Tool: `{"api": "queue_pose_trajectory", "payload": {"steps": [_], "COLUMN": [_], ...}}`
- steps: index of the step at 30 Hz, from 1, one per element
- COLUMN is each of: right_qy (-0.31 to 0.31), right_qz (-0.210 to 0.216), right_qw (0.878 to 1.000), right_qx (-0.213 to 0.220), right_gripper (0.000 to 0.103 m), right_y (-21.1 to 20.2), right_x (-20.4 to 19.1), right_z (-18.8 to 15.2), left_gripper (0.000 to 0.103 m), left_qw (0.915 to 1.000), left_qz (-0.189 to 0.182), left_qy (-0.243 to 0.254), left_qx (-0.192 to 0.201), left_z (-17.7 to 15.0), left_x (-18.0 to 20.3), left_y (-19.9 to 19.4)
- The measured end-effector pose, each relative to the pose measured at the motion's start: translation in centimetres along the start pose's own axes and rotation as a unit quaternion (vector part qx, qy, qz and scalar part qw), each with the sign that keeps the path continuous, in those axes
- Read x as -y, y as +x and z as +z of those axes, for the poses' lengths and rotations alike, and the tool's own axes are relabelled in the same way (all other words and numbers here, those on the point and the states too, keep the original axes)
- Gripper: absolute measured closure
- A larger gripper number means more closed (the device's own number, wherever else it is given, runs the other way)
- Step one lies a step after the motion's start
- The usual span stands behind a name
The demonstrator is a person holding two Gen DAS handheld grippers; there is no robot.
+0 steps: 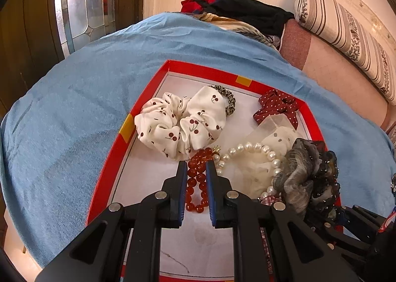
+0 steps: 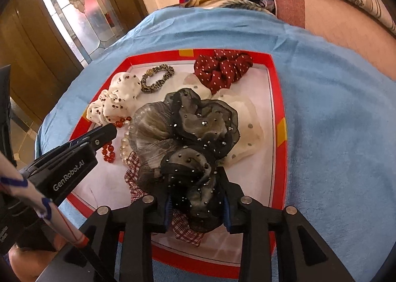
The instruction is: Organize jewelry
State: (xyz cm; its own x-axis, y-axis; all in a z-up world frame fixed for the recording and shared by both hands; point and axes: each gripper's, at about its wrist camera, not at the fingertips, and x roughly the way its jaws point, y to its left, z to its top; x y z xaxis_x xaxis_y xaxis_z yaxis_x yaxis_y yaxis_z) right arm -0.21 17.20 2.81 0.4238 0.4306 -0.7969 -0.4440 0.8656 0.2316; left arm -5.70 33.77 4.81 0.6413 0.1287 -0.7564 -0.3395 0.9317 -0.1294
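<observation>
Red-rimmed tray sits on a blue cloth, full of hair ties and beads. Left gripper is nearly closed, jaws narrow w/ the red bead bracelet running between the fingers; looks pinched, tho pad contact is hard to confirm. Pearl bracelet lies just right of it, touching the red beads. Right gripper has the black-grey organza scrunchie bunched between its jaws, over a plaid scrunchie. Cherry-print scrunchie and leopard hair tie lie at tray's far left; red polka-dot scrunchie in the far right corner.
</observation>
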Motion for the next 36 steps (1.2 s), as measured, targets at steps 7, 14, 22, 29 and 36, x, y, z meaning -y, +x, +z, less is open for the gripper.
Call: {"api": "queue_pose_trajectory", "payload": {"steps": [7,14,22,29,36], "right_qy": [-0.004,-0.001,0.004,0.001,-0.011], "right_qz": [-0.005,0.006,0.021,0.031,0.035], "right_qw": [1.0,1.0,1.0,1.0,0.999], "right_qx": [-0.017,-0.02,-0.014,-0.005,0.005], "right_gripper": [0.06,0.055,0.043,0.04,0.033], "right_y": [0.5,0.3,-0.9,-2.4,-3.6], "right_x": [-0.1,0.4,0.4,-0.2,-0.5], "right_z": [0.0,0.0,-0.2,-0.7,-0.7], "left_gripper": [0.089,0.089,0.087,0.075,0.064], "left_qw": [0.9999,1.0,1.0,0.9997,0.9981], "left_qz": [0.003,0.0,0.002,0.008,0.029], "left_qy": [-0.004,0.0,-0.009,-0.014,-0.011], "left_qx": [-0.009,-0.008,0.002,0.017,0.053], "left_z": [0.0,-0.1,0.1,0.2,0.3], "left_x": [-0.4,-0.3,-0.8,-1.0,-0.8], "left_y": [0.4,0.3,-0.1,-0.6,-2.1]}}
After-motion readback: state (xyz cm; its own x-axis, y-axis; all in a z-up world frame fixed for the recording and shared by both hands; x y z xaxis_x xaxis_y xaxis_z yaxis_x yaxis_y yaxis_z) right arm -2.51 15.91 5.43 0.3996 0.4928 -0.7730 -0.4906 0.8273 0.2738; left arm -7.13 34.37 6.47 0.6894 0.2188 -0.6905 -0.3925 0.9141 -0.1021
